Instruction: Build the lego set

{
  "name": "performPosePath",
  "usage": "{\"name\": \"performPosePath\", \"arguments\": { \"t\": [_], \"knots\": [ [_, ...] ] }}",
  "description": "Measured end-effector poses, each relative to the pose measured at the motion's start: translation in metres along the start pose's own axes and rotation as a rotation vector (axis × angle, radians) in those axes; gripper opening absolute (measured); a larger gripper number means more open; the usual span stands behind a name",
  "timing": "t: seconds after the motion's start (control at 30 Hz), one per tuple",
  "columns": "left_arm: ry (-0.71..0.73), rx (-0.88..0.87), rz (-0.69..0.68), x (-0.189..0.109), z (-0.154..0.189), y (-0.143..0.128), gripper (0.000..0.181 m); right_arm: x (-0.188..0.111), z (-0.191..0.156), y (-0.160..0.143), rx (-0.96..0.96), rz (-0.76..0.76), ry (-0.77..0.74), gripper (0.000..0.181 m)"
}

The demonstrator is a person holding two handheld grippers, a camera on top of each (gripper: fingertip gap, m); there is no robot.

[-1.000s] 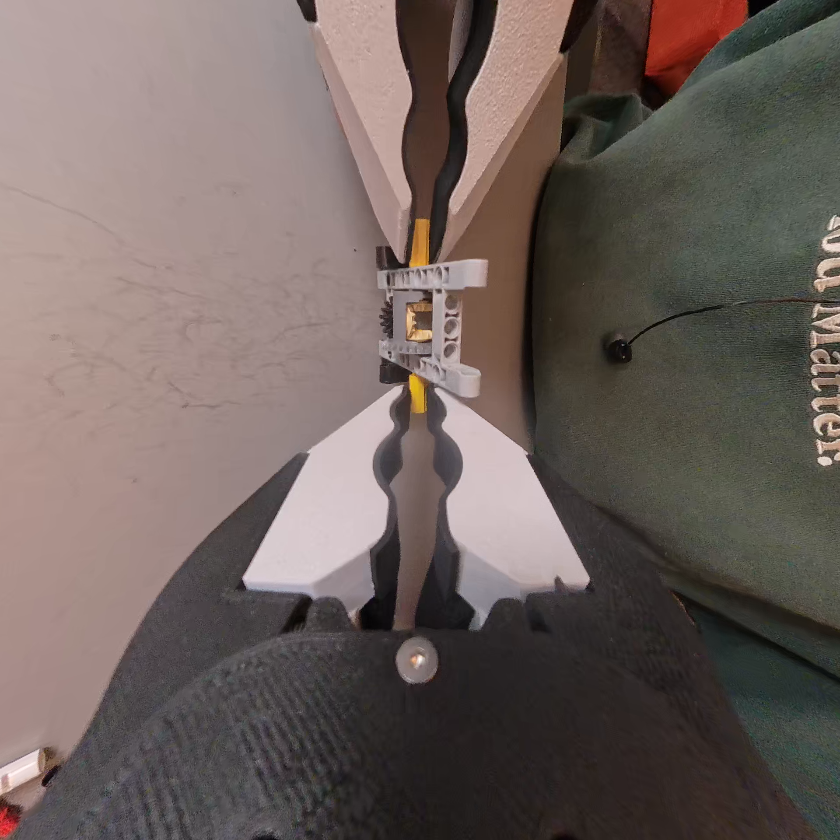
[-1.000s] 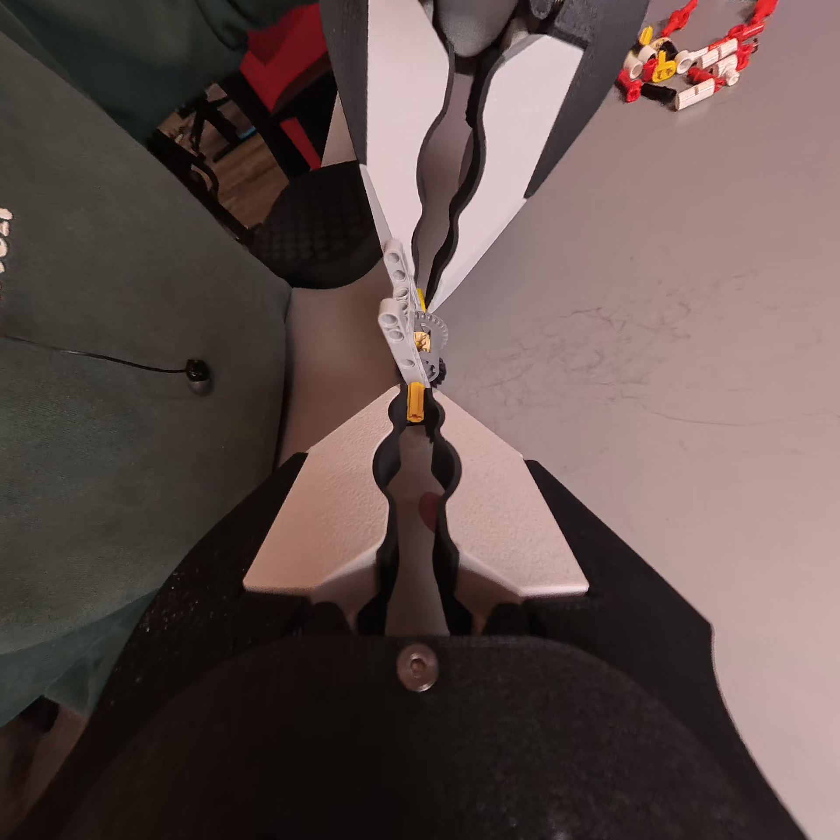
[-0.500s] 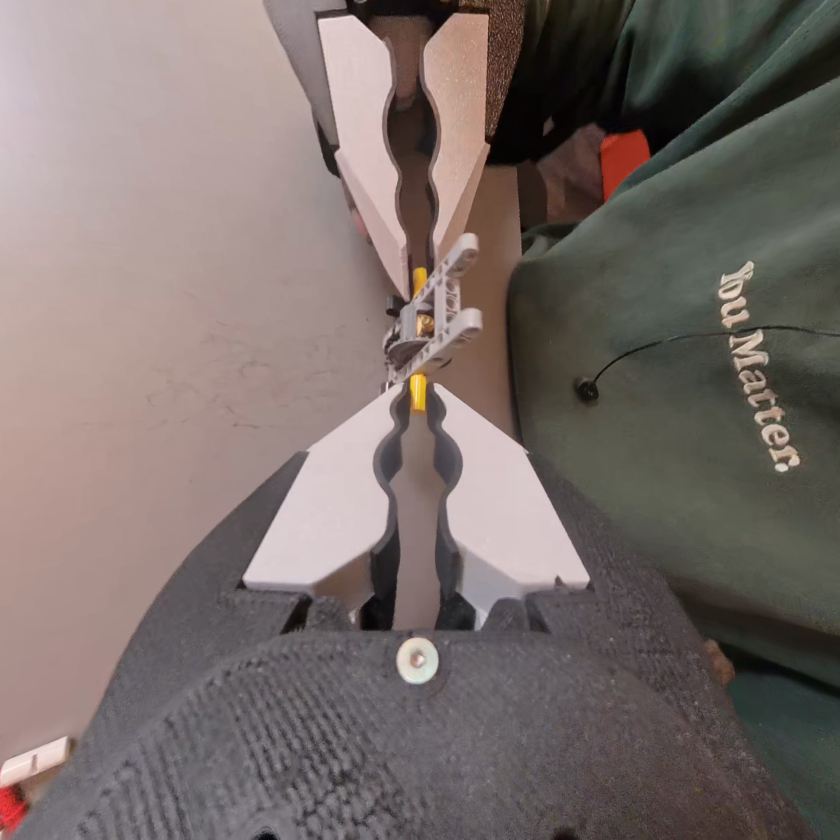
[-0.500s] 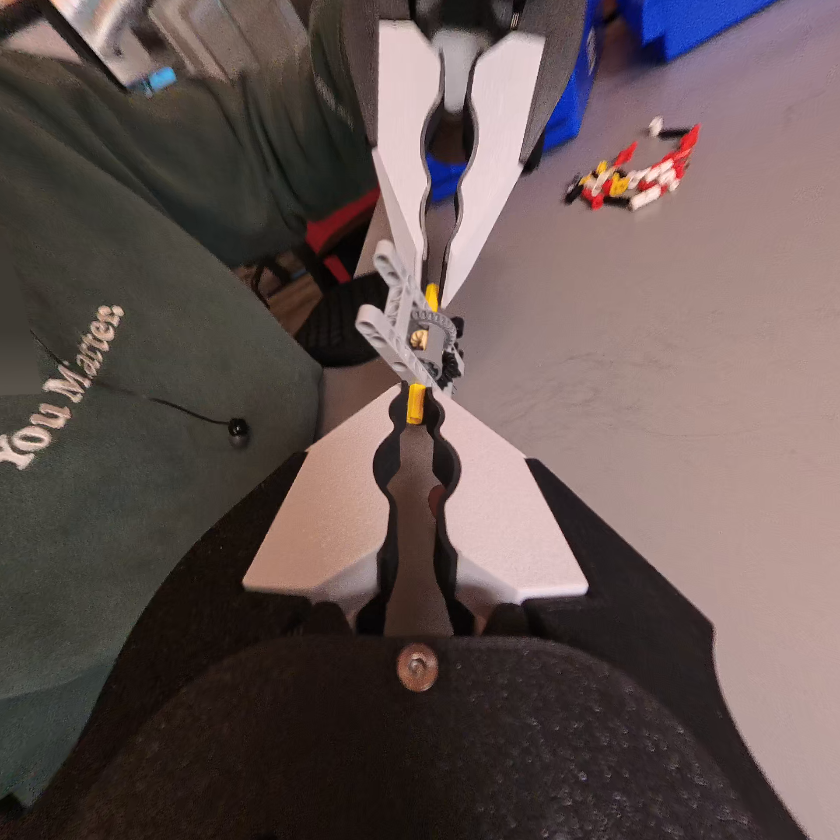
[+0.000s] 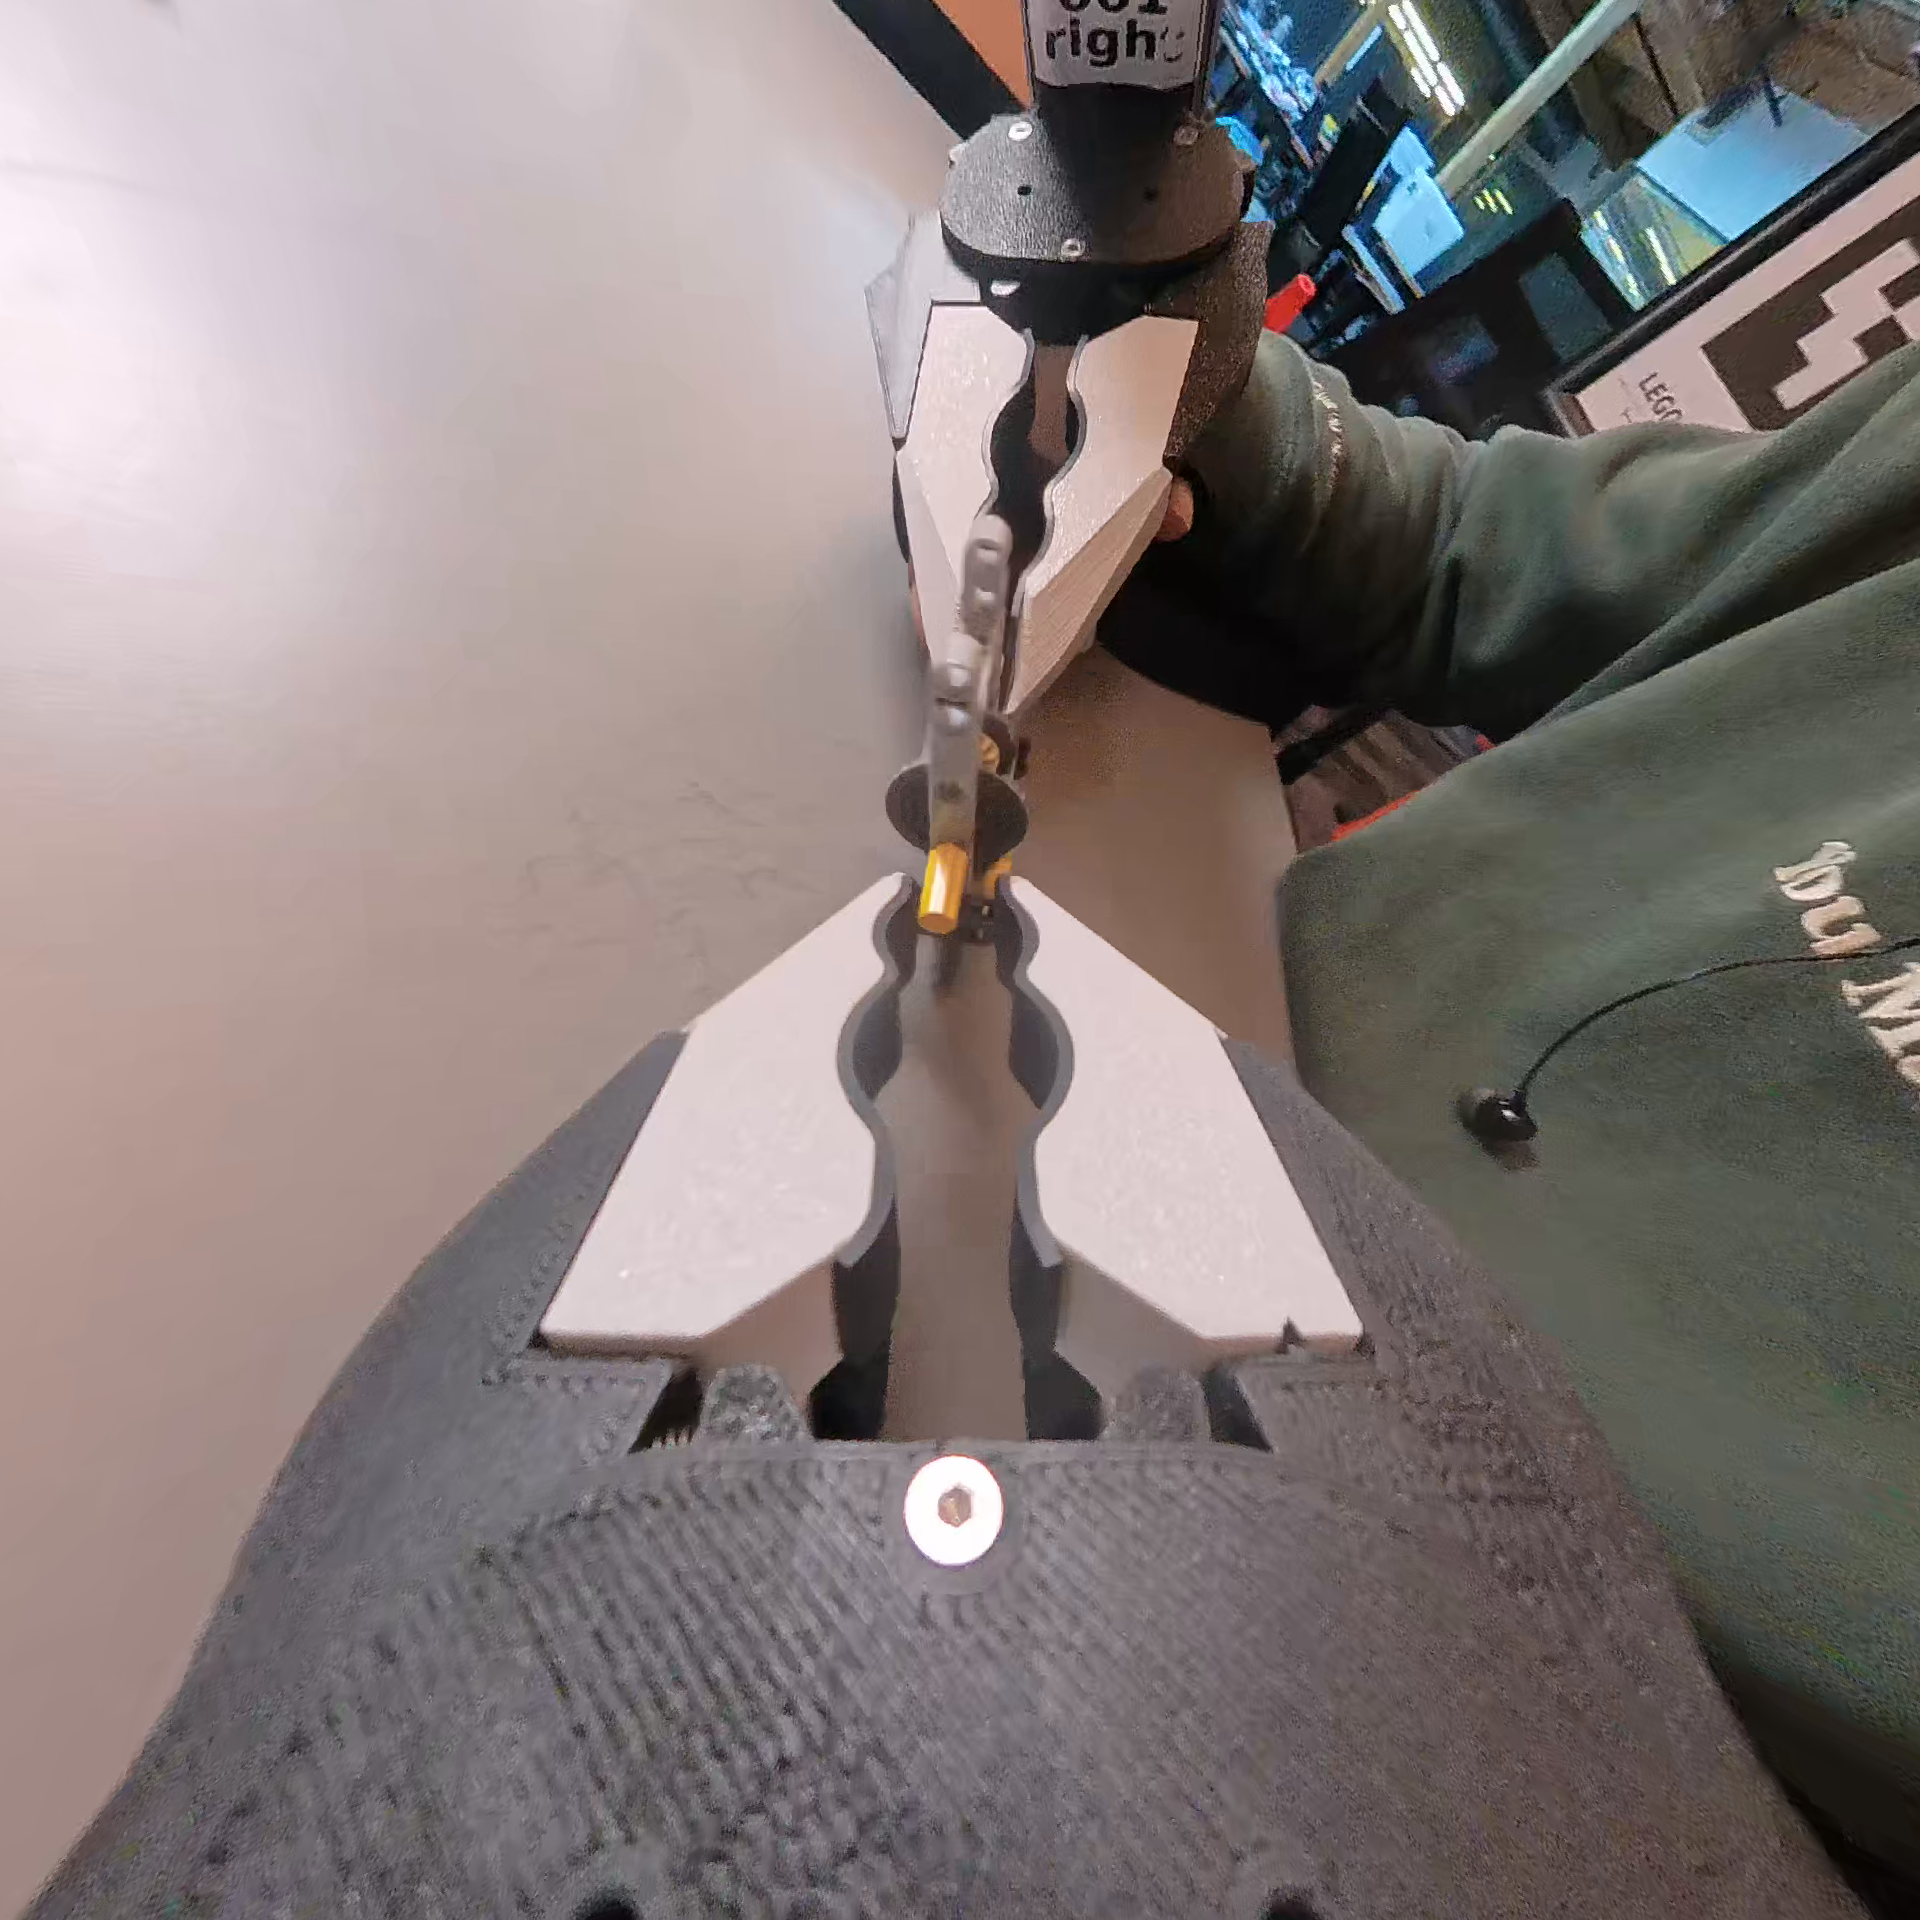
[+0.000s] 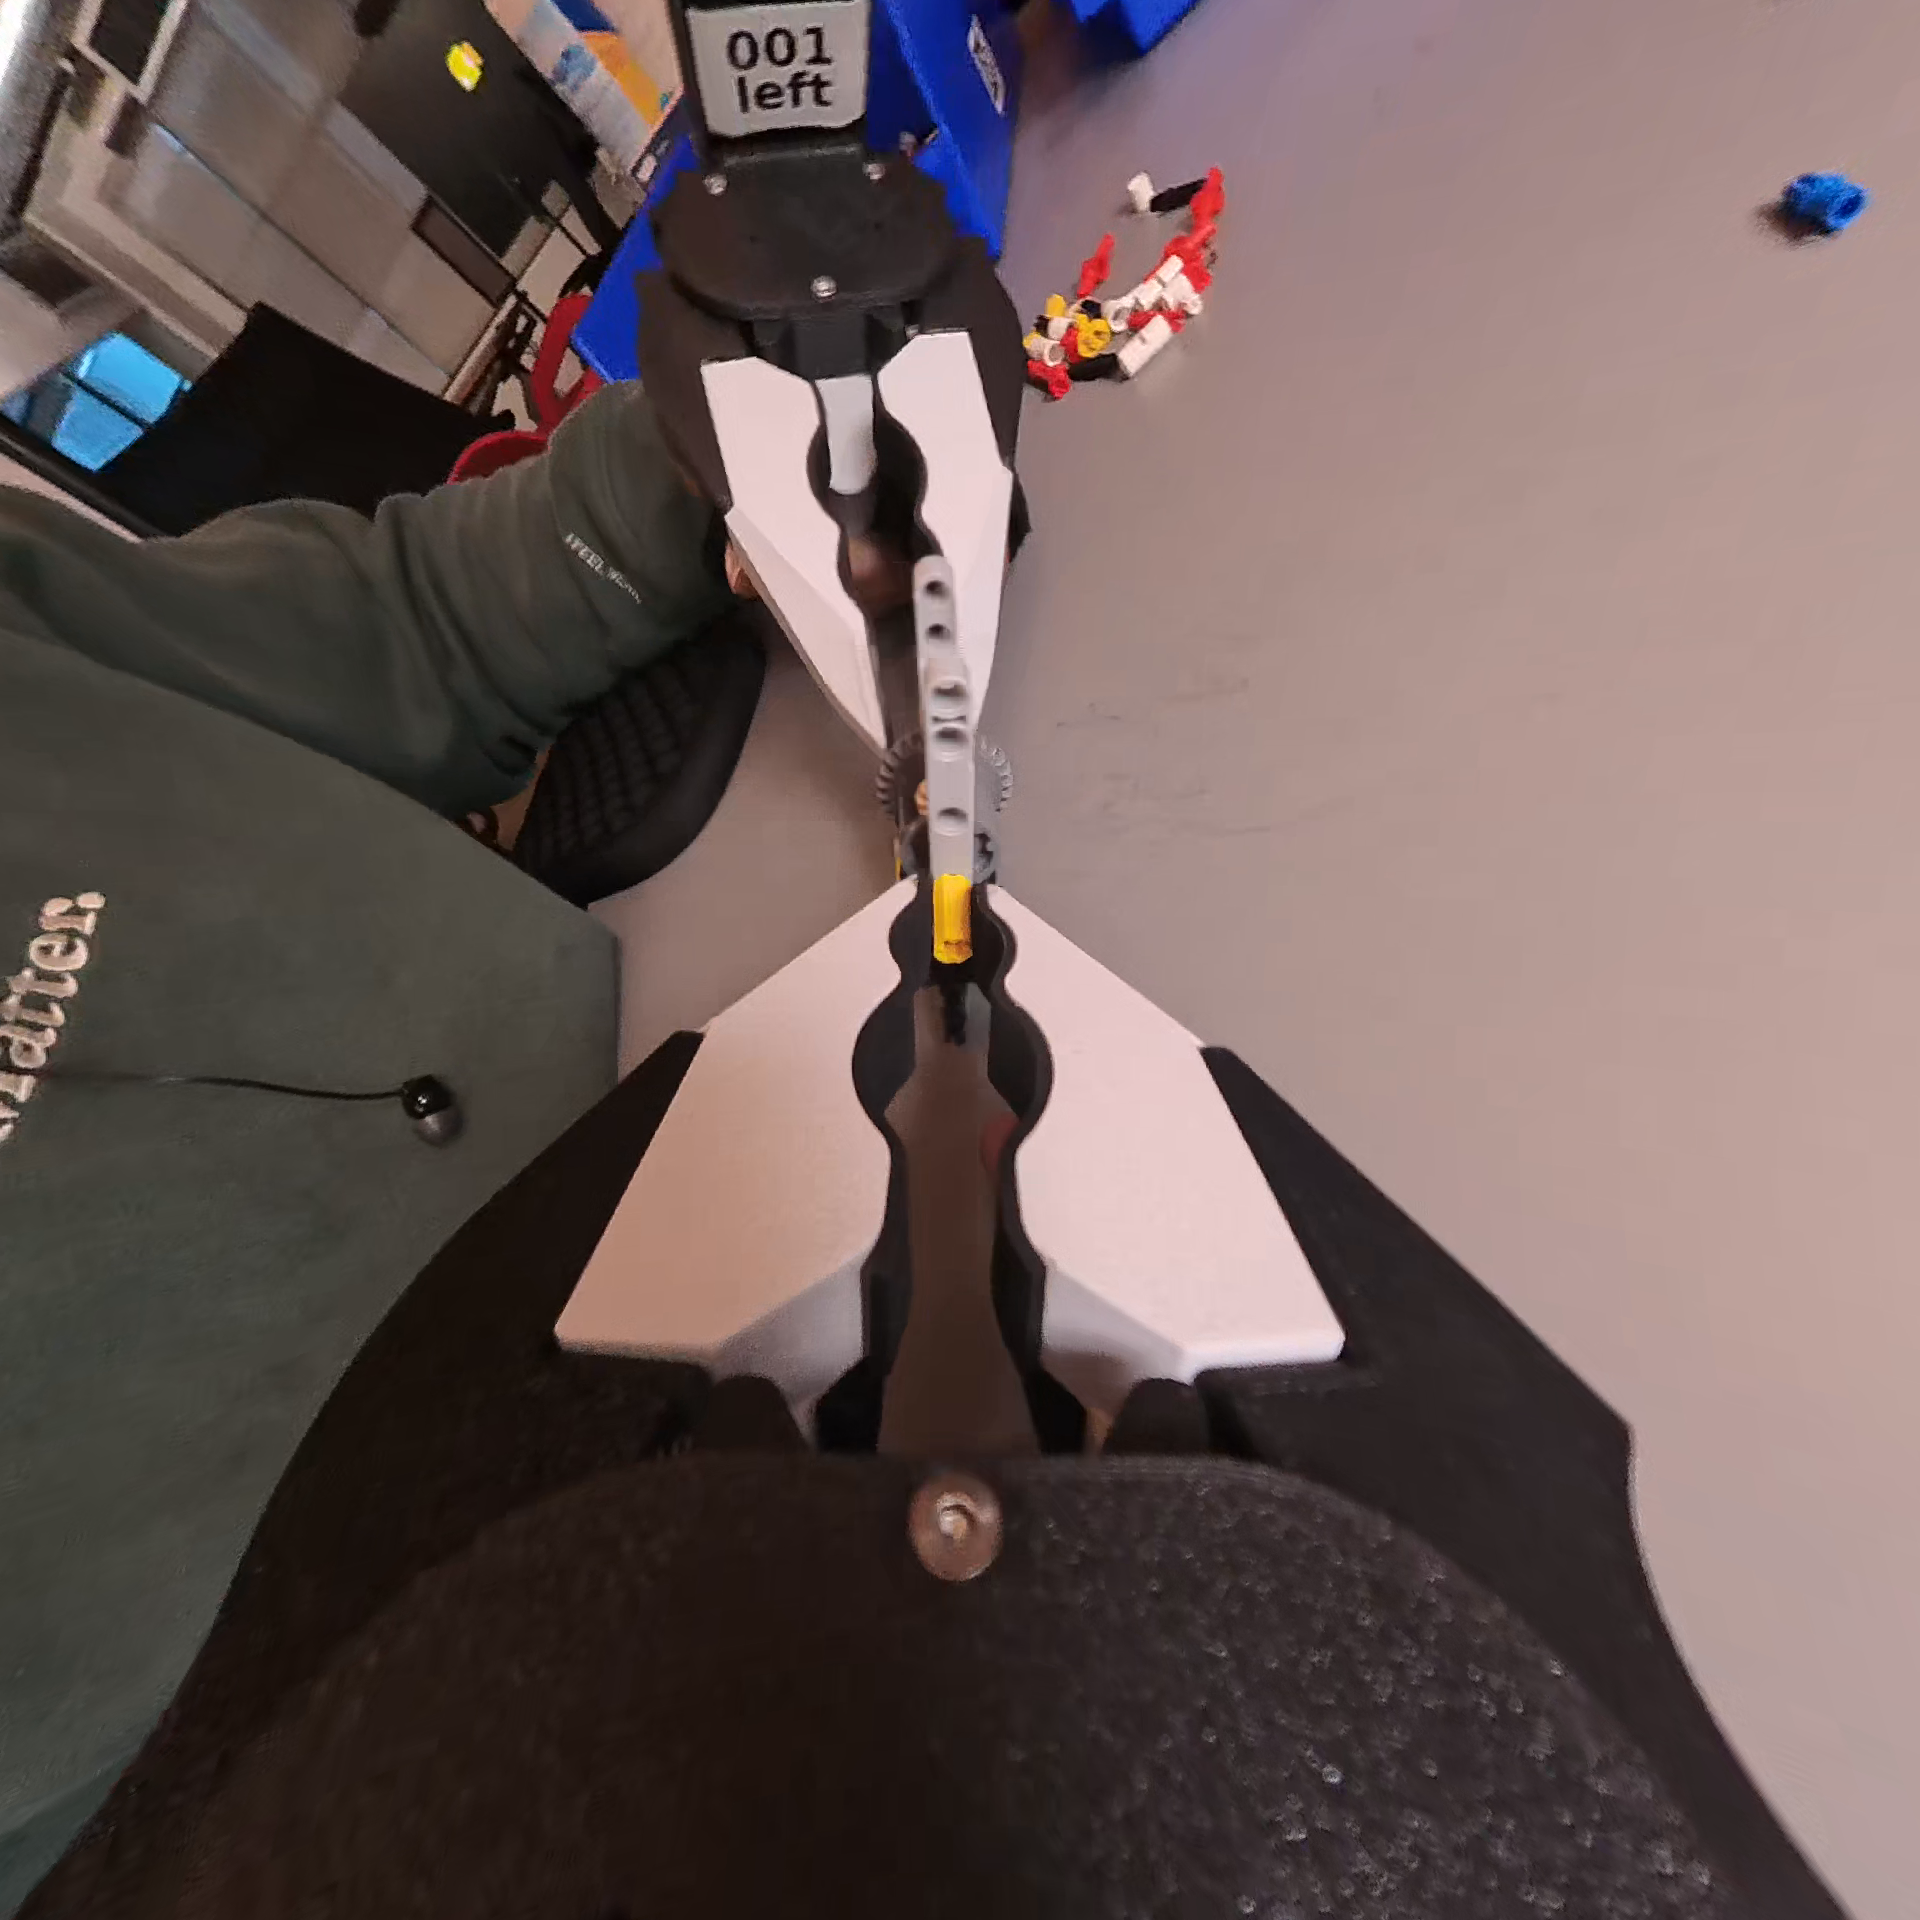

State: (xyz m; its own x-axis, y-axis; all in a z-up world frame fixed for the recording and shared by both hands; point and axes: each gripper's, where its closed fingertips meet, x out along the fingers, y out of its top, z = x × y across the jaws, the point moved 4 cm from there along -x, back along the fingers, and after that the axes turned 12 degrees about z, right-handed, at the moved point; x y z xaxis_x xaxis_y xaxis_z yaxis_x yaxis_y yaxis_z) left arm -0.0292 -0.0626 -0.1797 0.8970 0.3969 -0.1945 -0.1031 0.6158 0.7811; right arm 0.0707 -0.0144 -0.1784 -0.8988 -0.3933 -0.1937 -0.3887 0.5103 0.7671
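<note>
A small lego assembly hangs in the air between my two grippers. It is a grey holed frame (image 5: 968, 644) with a black gear (image 5: 906, 808) on a yellow axle (image 5: 943, 888). My left gripper (image 5: 954, 885) is shut on the near end of the axle. My right gripper (image 5: 987, 698) faces it from the far side. In the right wrist view, my right gripper (image 6: 948, 896) is shut on the other axle end (image 6: 949, 920). The grey frame (image 6: 943, 717) stands edge-on, with a grey gear (image 6: 995, 774) behind it. My left gripper (image 6: 902, 727) is opposite.
The grey table (image 6: 1455, 727) lies below. A pile of loose red, white, yellow and black pieces (image 6: 1127, 301) and a blue piece (image 6: 1818, 203) lie far off. Blue bins (image 6: 935, 135) stand at the back. The person's green sweatshirt (image 5: 1610, 1039) is close beside the grippers. Tip to tip, the grippers are about 5 cm apart.
The assembly has turned about its axle, so the grey frame now shows edge-on. Both grippers have tilted, and each view now shows more of the opposite gripper and the room behind.
</note>
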Motion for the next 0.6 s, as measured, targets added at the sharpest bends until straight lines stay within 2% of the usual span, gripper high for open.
{"name": "performPosePath", "arguments": {
  "t": [0.13, 0.6],
  "knots": [
    [0.046, 0.049, 0.008, 0.0022, -0.0052, 0.0008, 0.008, -0.0002, 0.0052, -0.0002, 0.055, 0.003, -0.003, 0.005],
    [0.023, 0.058, -0.058, 0.0089, 0.0008, -0.0082, 0.005, -0.0004, 0.0033, -0.0024, 0.024, -0.019, 0.019, 0.005]
  ]
}}
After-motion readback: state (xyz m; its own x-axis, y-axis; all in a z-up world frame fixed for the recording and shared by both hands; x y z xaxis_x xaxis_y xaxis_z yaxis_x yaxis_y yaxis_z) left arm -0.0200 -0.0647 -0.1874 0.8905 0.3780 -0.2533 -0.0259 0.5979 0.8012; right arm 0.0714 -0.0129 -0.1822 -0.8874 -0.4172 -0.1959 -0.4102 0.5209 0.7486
